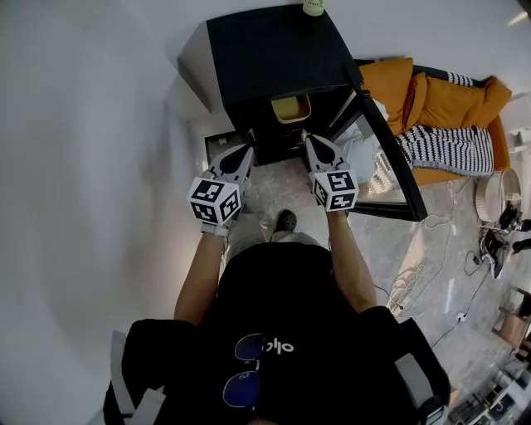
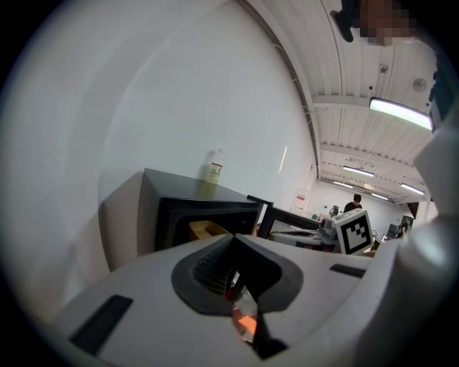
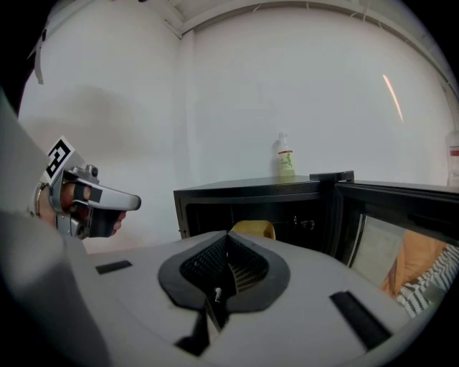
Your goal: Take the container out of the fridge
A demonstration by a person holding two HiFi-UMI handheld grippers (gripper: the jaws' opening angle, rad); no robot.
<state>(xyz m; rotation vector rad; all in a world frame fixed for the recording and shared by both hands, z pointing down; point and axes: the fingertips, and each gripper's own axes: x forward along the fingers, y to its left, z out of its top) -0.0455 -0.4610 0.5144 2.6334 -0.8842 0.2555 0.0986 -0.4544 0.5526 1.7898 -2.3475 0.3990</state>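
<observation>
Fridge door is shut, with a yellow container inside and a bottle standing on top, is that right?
Not quite. The fridge door is open, swung out to the right, as the head view shows. The yellow container is inside and the bottle stands on top.

The fridge (image 1: pixel 274 50) stands against the white wall (image 1: pixel 83 166) with its front opening turned toward the person, and the way into it is free. The left hand-held gripper (image 1: pixel 248 145) and the right hand-held gripper (image 1: pixel 313 143) hover just before the opening, side by side, with bare floor (image 1: pixel 280 183) showing between them. The open door (image 1: pixel 390 149) juts out along the right, close beside the right hand-held gripper, and bars sideways movement there; past it an orange sofa (image 1: pixel 431 100) closes off that side. The wall runs close along the left. Inside, a yellow container (image 1: pixel 292 109) takes up the middle of the compartment. Cables (image 1: pixel 411 286) lie on the floor further right
</observation>
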